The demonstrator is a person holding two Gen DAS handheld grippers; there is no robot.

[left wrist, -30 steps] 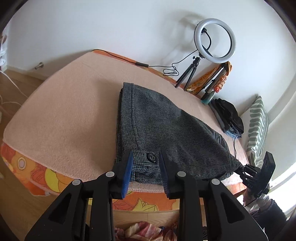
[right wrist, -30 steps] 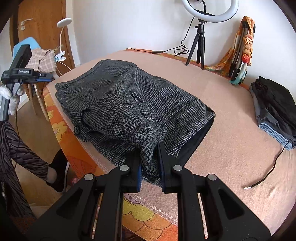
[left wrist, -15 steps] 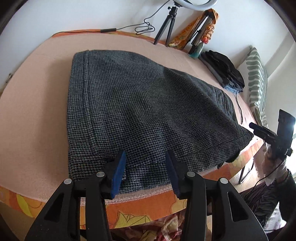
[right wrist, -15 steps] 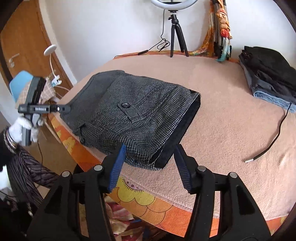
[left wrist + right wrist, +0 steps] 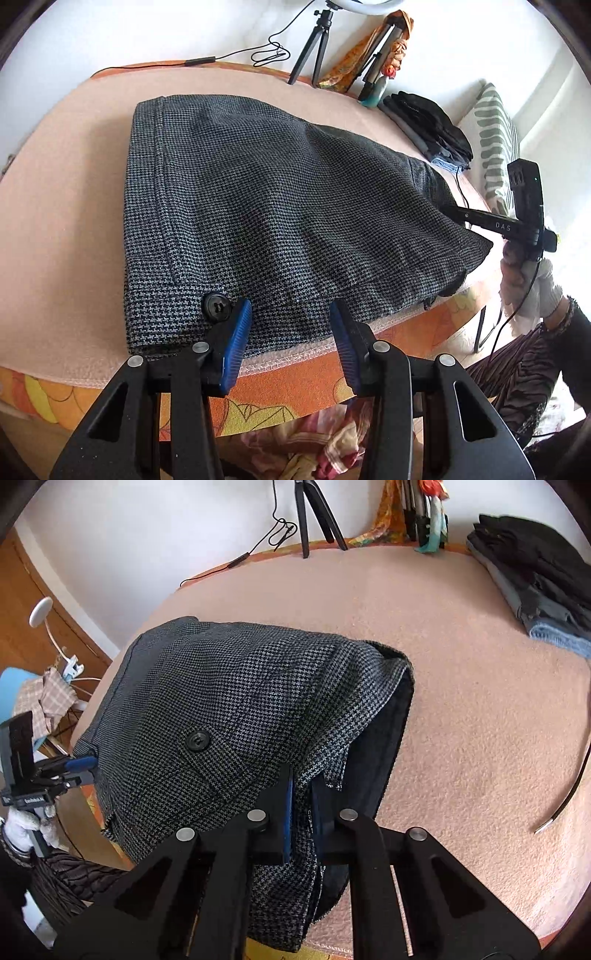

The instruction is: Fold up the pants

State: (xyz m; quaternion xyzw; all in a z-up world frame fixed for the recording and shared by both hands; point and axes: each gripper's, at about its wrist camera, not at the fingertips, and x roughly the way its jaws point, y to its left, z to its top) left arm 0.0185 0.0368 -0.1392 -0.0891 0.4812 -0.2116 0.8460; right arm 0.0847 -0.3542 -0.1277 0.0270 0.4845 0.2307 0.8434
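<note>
on the near edge of the pink blanket-covered bed lies the dark grey houndstooth wool pants, folded into a thick wedge, near hem almost at the bed's edge. i judge the cloth as soft but fairly heavy and thick, grippy weave, not fragile; stacked layers will sag and slide apart if lifted from one point, so best hold is a full-thickness pinch at the edges or corners, both sides together.

my left gripper is spread wide, blue pads either side of the near hem, holding nothing; the black button sits just left of its left pad. pants lie directly ahead of it and stretch to the far right.

my right gripper is pressed together, pinching a bunched fold of the pants at the near right corner, beside the open dark lining; fabric hangs down between the fingers. rest of the garment runs far-left from it. a stack of folded dark clothes sits well apart, far right.
</note>
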